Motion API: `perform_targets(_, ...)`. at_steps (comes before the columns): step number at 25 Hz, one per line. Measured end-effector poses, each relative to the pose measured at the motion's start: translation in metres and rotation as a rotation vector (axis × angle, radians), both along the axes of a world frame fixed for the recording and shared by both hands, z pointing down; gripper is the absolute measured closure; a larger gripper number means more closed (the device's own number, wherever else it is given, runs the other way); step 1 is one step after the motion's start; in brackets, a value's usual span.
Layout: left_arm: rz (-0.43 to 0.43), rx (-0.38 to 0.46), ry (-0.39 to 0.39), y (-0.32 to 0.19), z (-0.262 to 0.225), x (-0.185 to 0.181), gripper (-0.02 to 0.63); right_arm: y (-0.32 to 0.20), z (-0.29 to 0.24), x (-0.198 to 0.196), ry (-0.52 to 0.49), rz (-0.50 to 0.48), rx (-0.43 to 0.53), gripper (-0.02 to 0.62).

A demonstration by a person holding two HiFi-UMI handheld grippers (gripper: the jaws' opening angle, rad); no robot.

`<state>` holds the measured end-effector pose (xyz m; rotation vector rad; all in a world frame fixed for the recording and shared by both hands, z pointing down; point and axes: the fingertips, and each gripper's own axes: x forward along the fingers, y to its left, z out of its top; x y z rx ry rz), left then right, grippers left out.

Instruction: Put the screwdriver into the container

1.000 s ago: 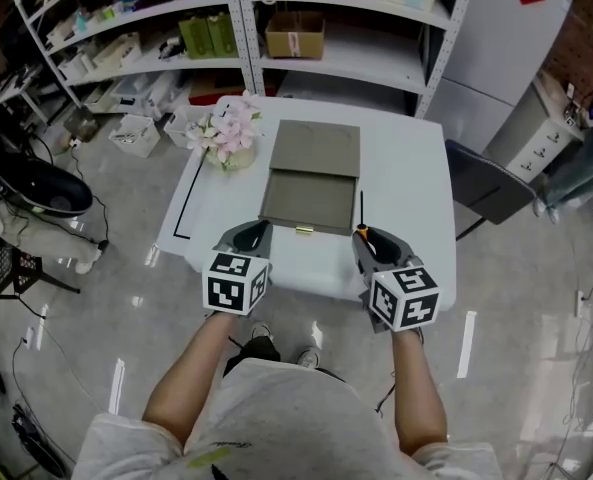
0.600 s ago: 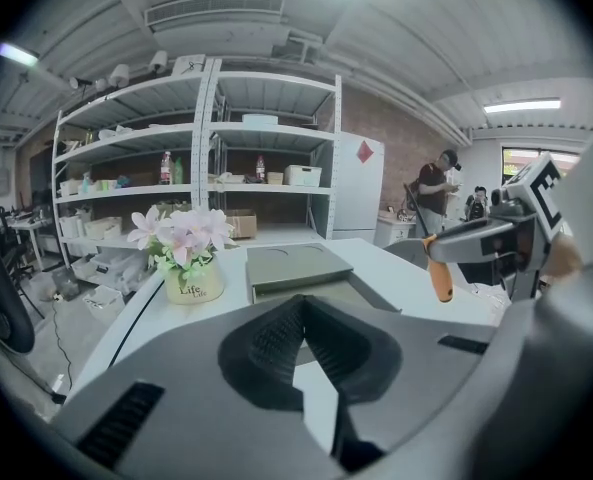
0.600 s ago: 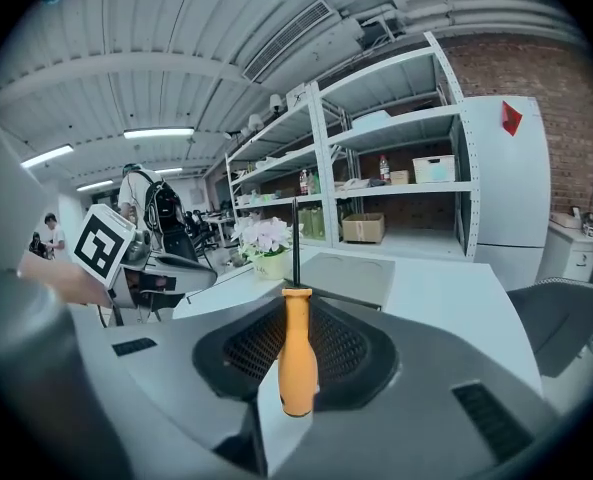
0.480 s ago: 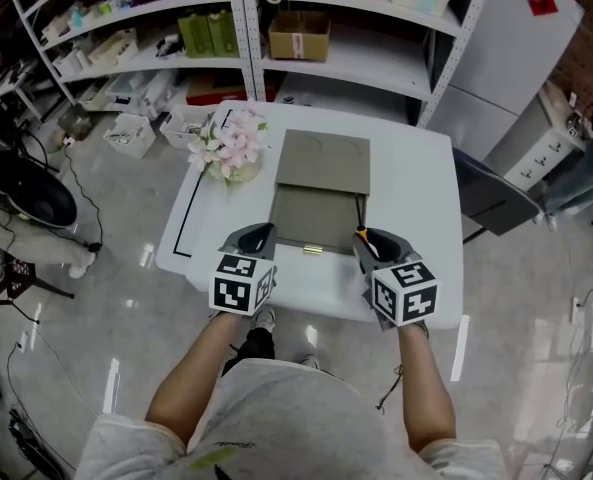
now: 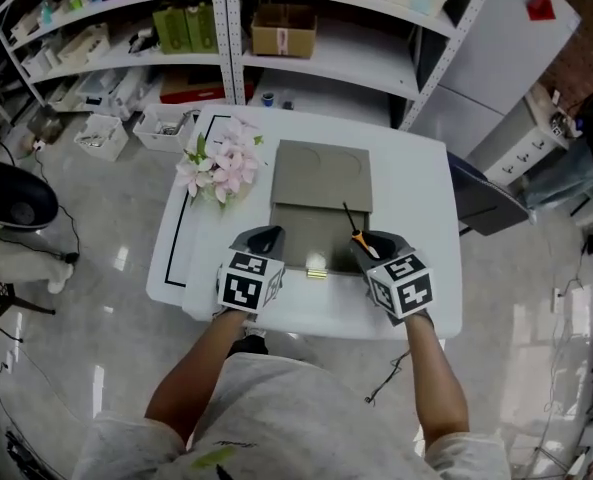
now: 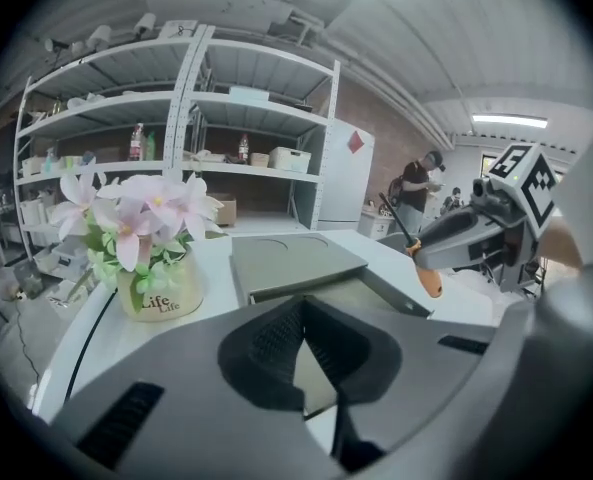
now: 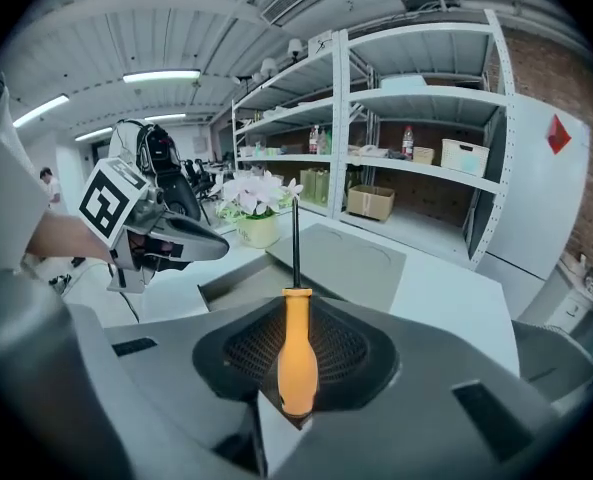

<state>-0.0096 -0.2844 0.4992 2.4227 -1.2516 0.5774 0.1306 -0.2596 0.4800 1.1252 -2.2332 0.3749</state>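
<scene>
My right gripper (image 5: 373, 247) is shut on the orange handle of the screwdriver (image 5: 356, 230). Its dark shaft points away and slightly left, above the right side of the open grey container (image 5: 306, 230). In the right gripper view the screwdriver (image 7: 297, 356) stands upright between the jaws, with the container (image 7: 261, 280) below and ahead. The lid (image 5: 322, 173) lies folded back flat behind the tray. My left gripper (image 5: 260, 242) is shut on nothing at the tray's near left corner. The left gripper view shows the right gripper (image 6: 468, 232) and the screwdriver (image 6: 427, 277) off to the right.
A pot of pink flowers (image 5: 219, 164) stands on the white table (image 5: 416, 198), left of the lid. A black line (image 5: 173, 240) runs along the table's left side. Shelving (image 5: 306, 38) rises behind the table, and a dark chair (image 5: 481, 196) stands at its right.
My right gripper has carried the screwdriver left, from beside the container to above its right side, and the shaft now leans left. The left gripper has stayed near the front left corner.
</scene>
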Motion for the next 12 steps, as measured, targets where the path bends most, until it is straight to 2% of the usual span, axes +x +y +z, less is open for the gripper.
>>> perform_targets(6, 0.015, -0.022, 0.008, -0.023, 0.015, -0.006, 0.601, -0.016, 0.02, -0.013, 0.078, -0.05, -0.07, 0.521)
perform_targets(12, 0.022, -0.003, 0.02, -0.036, 0.02, -0.01, 0.603, -0.021, 0.043, -0.024, 0.178, -0.116, -0.155, 0.52)
